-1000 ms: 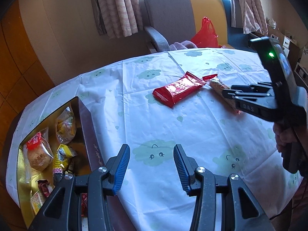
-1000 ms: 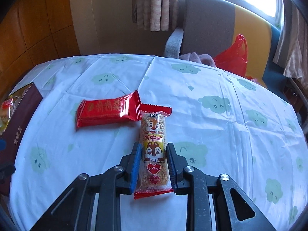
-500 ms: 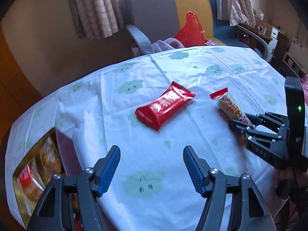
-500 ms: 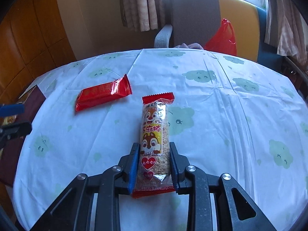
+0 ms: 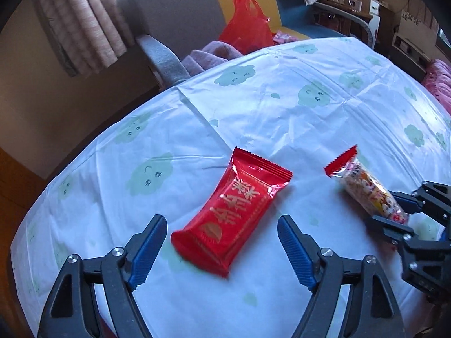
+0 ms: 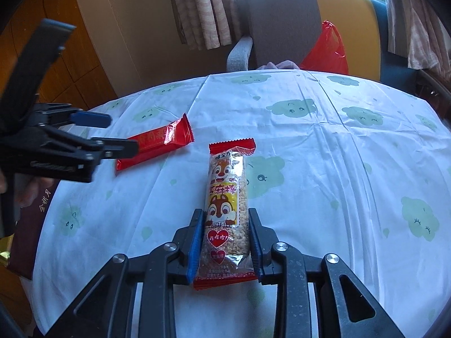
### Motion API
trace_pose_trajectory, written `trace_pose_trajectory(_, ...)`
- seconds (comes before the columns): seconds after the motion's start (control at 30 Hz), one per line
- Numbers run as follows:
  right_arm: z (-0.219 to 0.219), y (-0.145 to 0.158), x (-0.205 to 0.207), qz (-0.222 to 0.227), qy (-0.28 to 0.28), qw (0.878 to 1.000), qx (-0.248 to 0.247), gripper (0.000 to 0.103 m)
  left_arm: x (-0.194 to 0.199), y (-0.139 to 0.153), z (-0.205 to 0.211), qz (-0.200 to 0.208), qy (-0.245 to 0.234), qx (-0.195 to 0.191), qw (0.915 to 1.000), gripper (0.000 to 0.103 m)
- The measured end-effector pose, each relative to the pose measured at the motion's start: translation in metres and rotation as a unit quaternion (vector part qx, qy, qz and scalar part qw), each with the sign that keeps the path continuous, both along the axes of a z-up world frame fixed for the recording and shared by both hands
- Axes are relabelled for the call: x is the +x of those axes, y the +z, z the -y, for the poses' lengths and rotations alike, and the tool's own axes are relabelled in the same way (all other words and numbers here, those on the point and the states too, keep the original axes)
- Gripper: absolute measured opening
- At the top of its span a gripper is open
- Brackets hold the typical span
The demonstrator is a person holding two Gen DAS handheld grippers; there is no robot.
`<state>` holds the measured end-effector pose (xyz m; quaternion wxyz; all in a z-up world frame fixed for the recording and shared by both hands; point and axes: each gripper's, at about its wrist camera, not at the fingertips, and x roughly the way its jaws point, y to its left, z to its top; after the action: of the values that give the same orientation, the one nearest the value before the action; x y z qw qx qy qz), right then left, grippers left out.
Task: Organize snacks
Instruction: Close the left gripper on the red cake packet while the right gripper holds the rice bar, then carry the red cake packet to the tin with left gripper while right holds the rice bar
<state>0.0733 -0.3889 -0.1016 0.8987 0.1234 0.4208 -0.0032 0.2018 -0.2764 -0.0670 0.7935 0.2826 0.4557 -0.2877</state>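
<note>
At the left edge of the right wrist view a dark box point(image 6: 26, 225) sits on the bench point(image 6: 324, 152). The left tongs point(image 5: 221, 249), whose jaws have just been opening, gape wide around the near end of the red packet point(image 5: 234, 214) lying flat (pads not touching it). Further right, the right tongs point(image 6: 225, 242) clamp the squirrel-printed snack bar point(image 6: 227, 208). The glossy wrapper could slide or crumple if the left pads close only on its crimped end.

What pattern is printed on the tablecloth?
Pale green smiling clouds on the white tablecloth; clearest in the right wrist view.
</note>
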Motion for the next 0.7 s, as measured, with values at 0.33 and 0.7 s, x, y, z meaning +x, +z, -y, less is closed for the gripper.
trace_pose_trajectory(0.33,0.001,-0.001,0.000,0.003,0.001,1.000,0.003,0.032,0.020,-0.023,0.003,-0.061,0.015,-0.046,0.9969,0.047)
trace_pose_trajectory(0.7,-0.003,0.000,0.001,0.000,0.005,1.000,-0.005,0.038,-0.046,-0.020,-0.037,-0.038,0.115,-0.045,0.9916,0.038)
